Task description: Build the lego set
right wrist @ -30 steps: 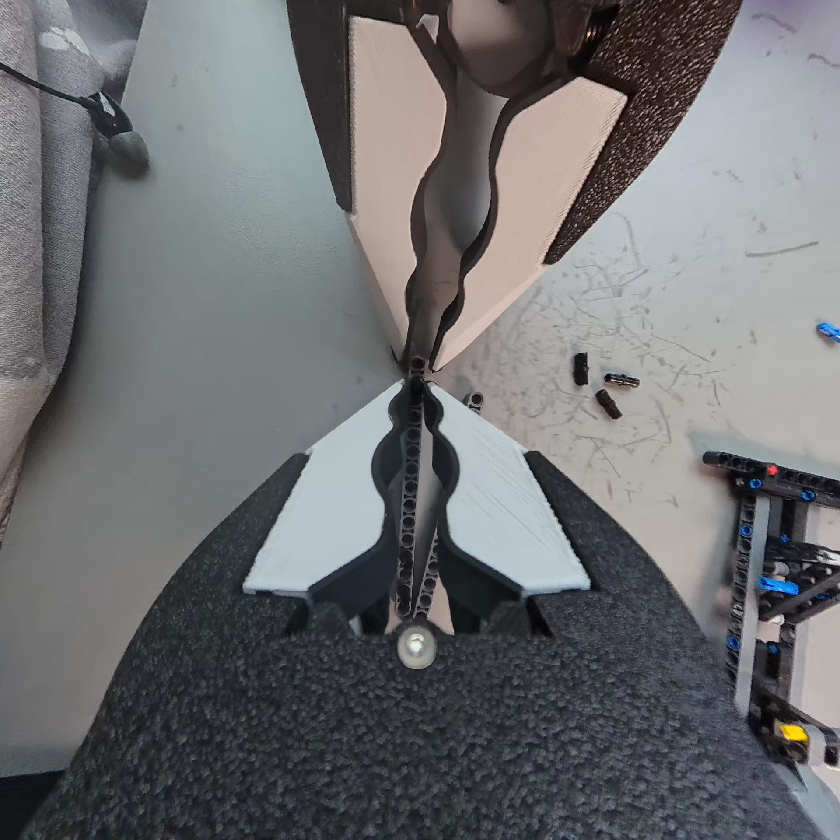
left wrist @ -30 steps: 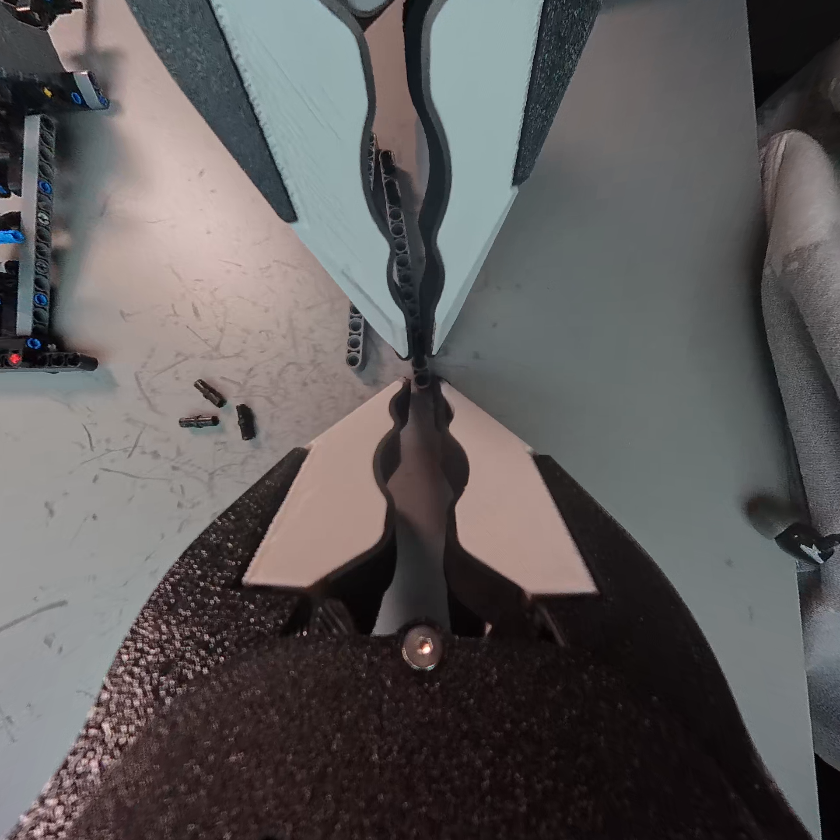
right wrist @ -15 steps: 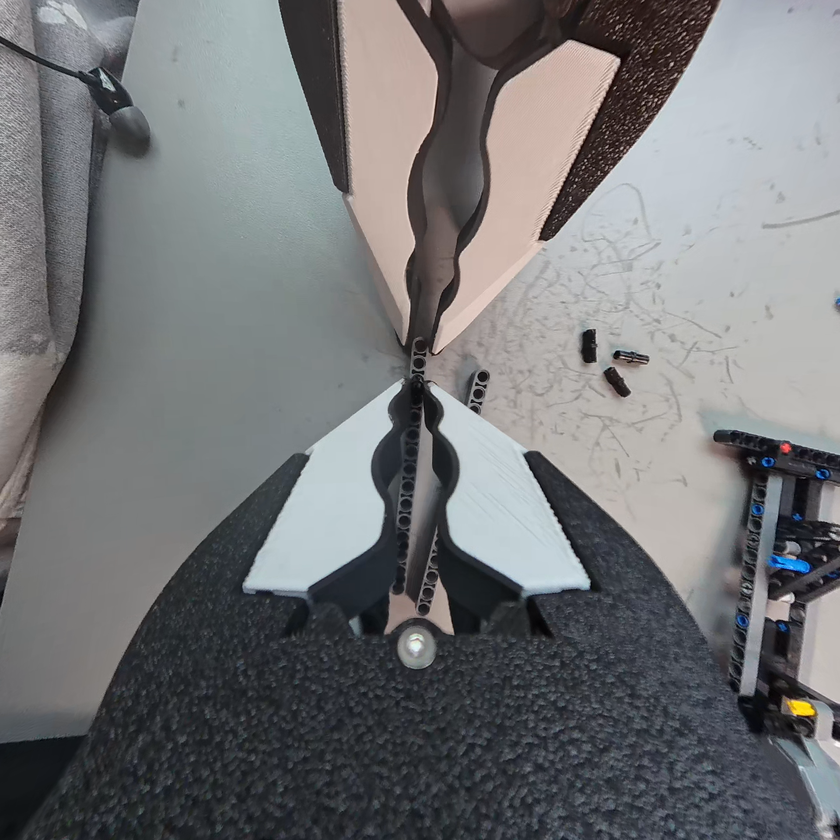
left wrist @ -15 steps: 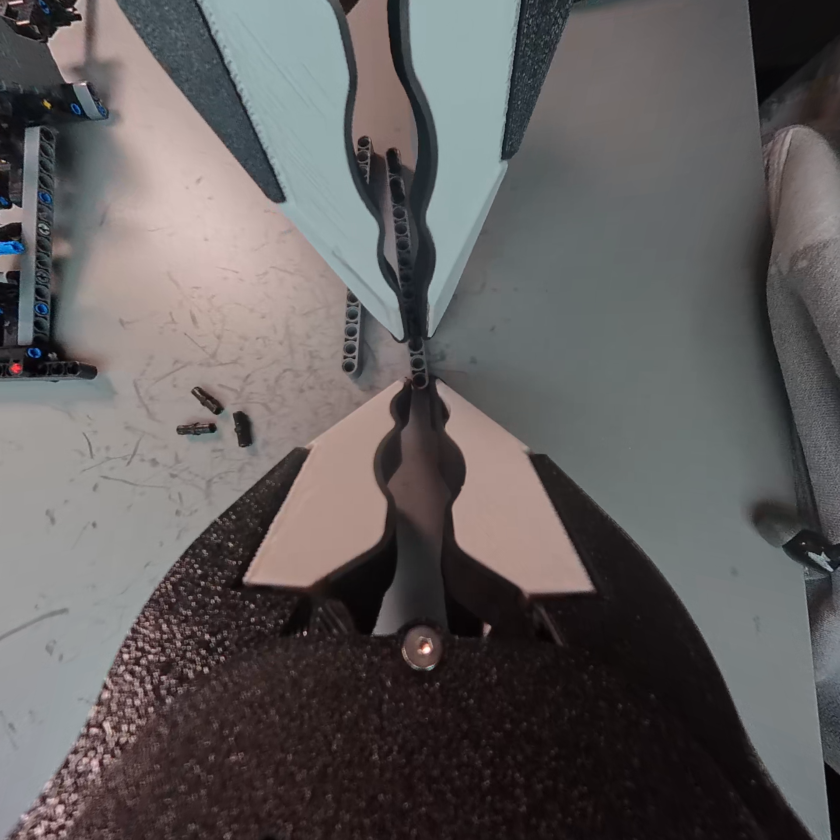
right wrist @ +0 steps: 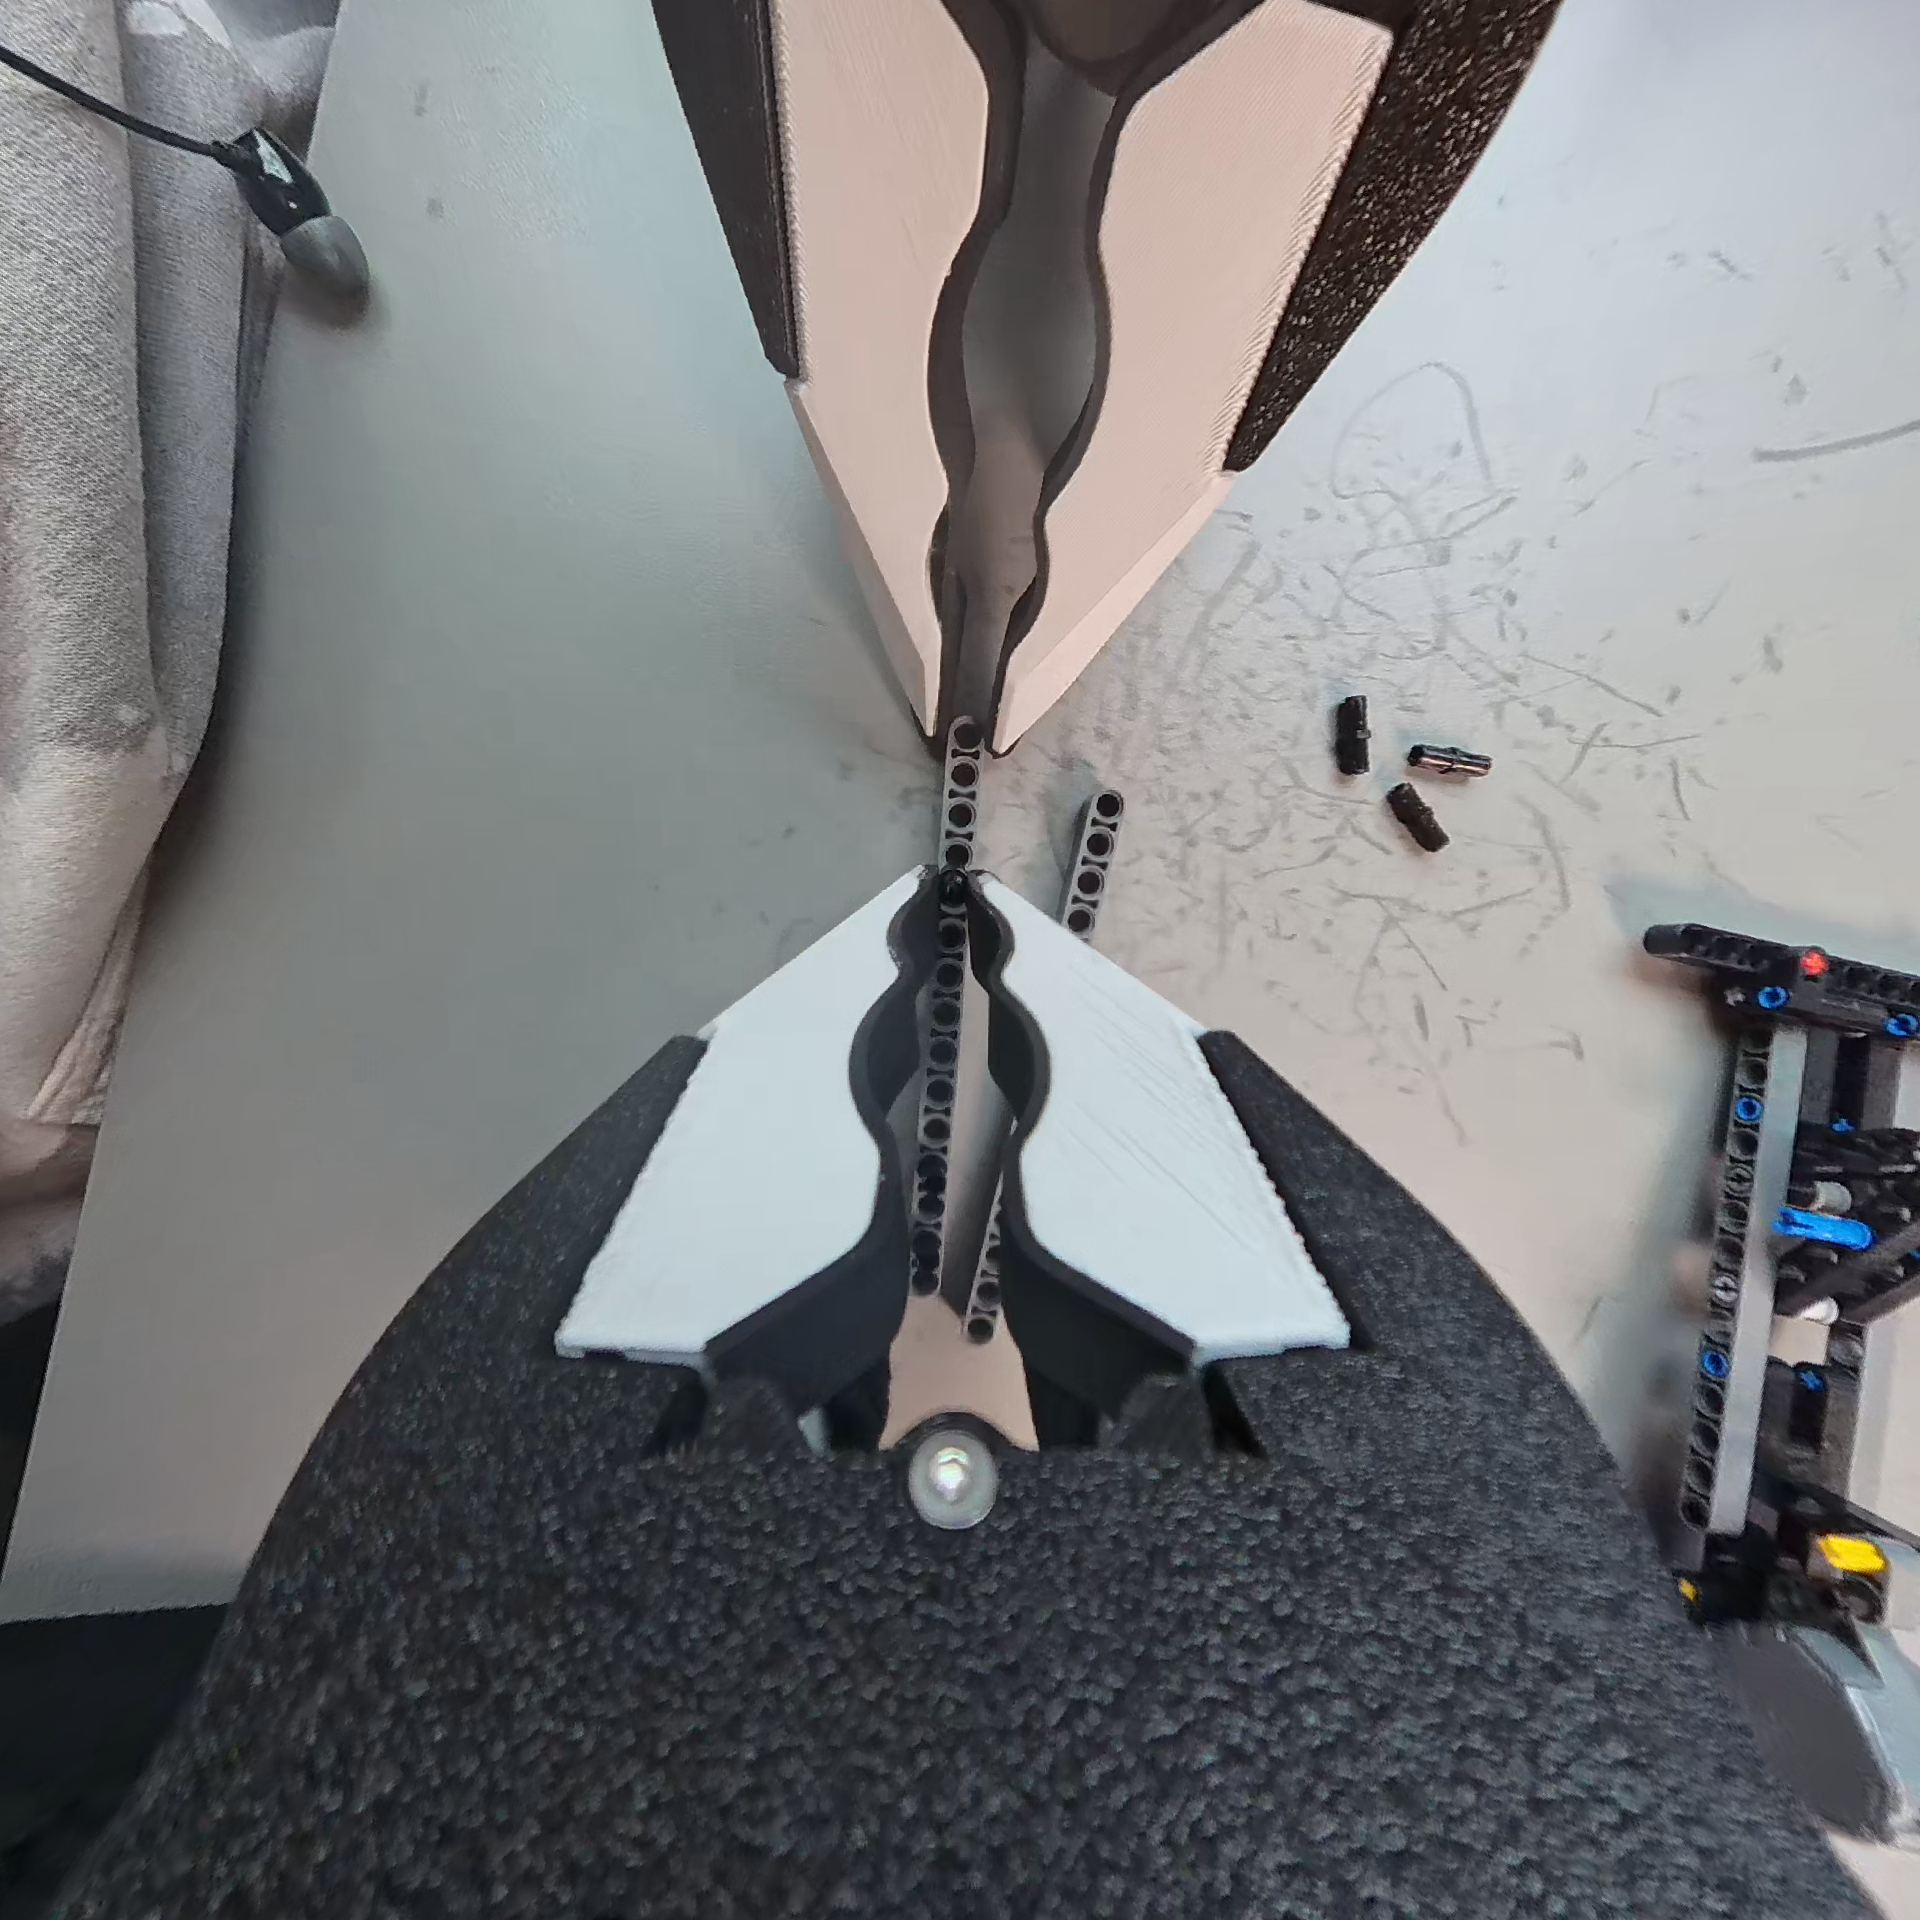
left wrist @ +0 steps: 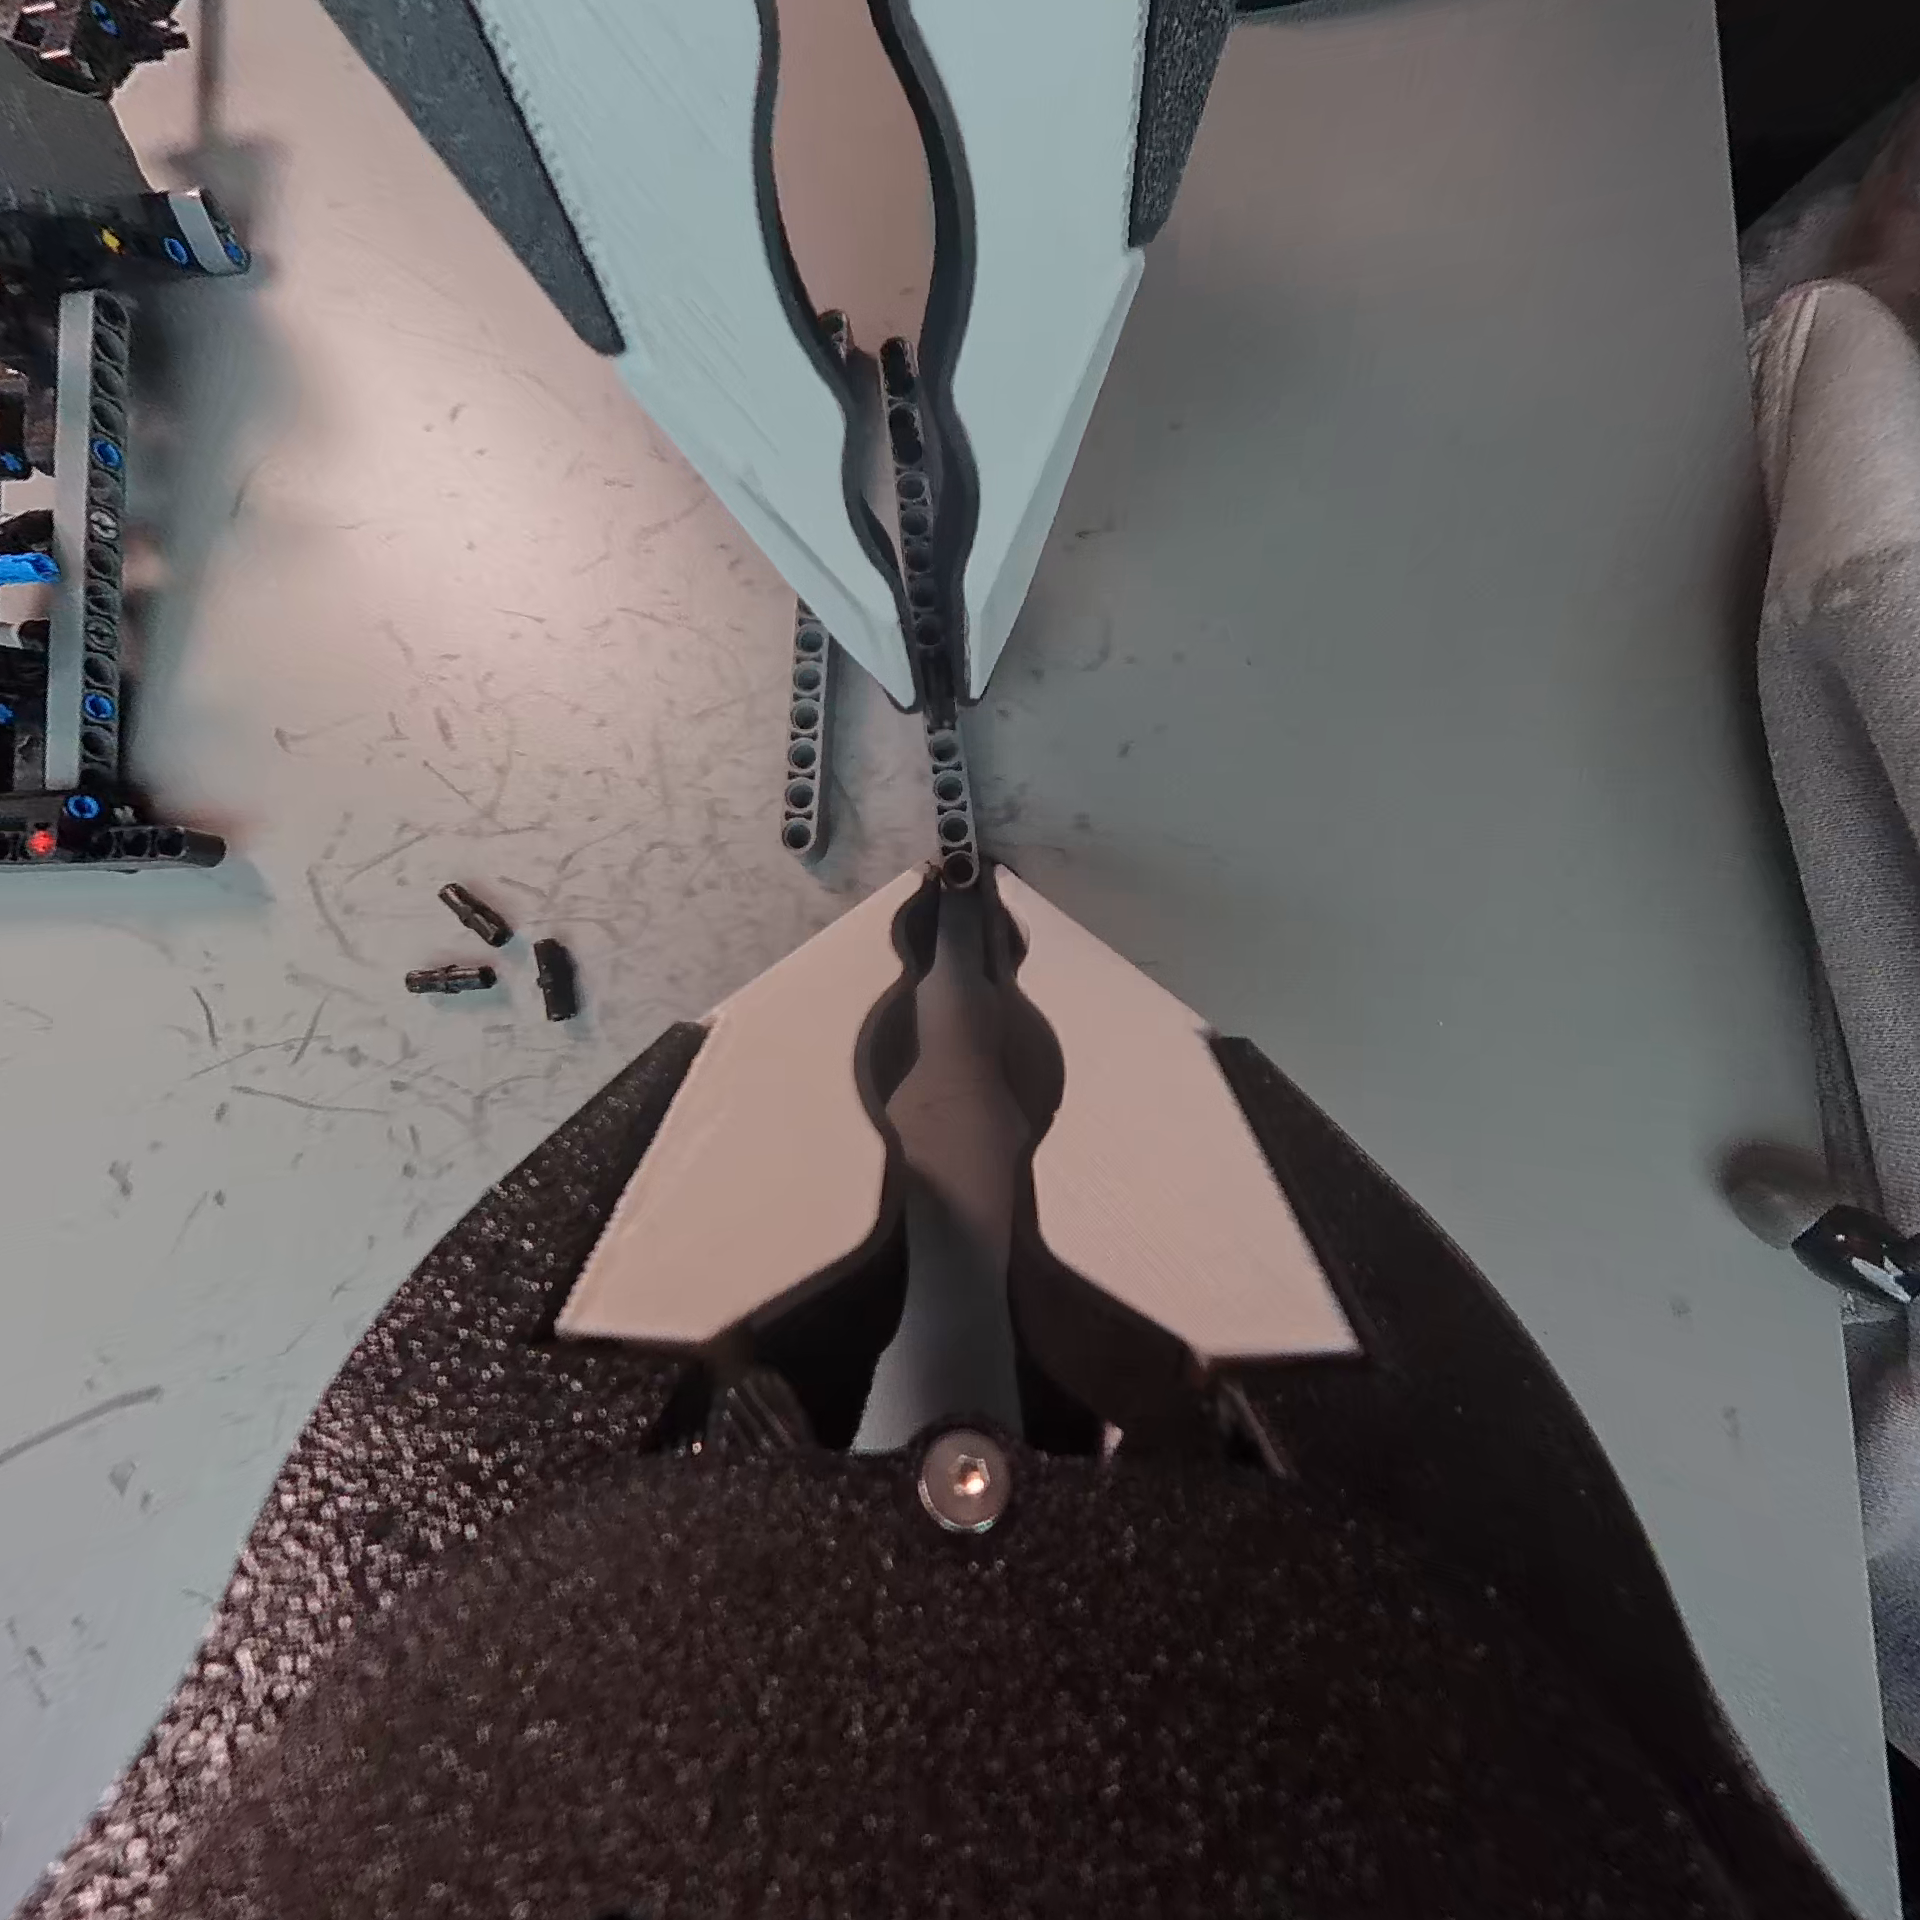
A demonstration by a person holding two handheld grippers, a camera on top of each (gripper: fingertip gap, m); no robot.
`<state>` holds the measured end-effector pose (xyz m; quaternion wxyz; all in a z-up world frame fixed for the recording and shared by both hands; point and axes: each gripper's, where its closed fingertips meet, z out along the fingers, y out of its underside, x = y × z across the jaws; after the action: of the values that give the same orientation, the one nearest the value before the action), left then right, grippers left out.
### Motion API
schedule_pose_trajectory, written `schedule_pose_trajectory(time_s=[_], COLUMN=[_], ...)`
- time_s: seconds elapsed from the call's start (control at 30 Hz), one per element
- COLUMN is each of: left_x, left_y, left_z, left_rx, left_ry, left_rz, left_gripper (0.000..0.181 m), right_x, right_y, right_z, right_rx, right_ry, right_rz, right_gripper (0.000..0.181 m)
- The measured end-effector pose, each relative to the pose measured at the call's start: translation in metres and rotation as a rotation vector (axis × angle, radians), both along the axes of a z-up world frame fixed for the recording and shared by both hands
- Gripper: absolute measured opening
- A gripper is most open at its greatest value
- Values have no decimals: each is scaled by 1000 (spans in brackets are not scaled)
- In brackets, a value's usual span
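Grey beam (right wrist: 961,800) runs lengthwise between both clamped grippers, right gripper (right wrist: 951,883) to left gripper (left wrist: 961,878).

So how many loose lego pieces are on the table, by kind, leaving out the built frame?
Long holed beams: 2, one held in the right claw, one lying beside it
Small black pins: 3
Total: 5
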<state>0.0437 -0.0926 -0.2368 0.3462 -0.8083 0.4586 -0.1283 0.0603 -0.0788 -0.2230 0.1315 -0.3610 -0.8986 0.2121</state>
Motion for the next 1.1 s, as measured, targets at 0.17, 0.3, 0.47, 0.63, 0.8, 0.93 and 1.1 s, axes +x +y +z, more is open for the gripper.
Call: schedule_pose_trajectory(time_s=[0.17,0.3,0.47,0.63,0.8,0.93,1.1], left_x=[0,0,0,0,0,1,3], left_y=[0,0,0,0,0,0,-1], left_z=[0,0,0,0,0,1,0], left_rx=[2,2,0,2,5,9,2], left_ry=[2,4,3,4,4,-5,-4], left_rz=[0,1,1,2,4,0,-1], left_gripper=[8,8,8,8,10,15,9], right_x=[3,4,8,8,8,7,7], right_y=[4,4,9,8,8,8,7], right_z=[0,-3,1,-4,-5,-5,-5], right_rx=[5,7,18,43,91,111,147], right_ry=[-8,-15,-24,-54,-108,-150,-187], right_rz=[-9,-8,-9,0,7,-3,3], right_gripper=[5,5,4,4,4,3,3])
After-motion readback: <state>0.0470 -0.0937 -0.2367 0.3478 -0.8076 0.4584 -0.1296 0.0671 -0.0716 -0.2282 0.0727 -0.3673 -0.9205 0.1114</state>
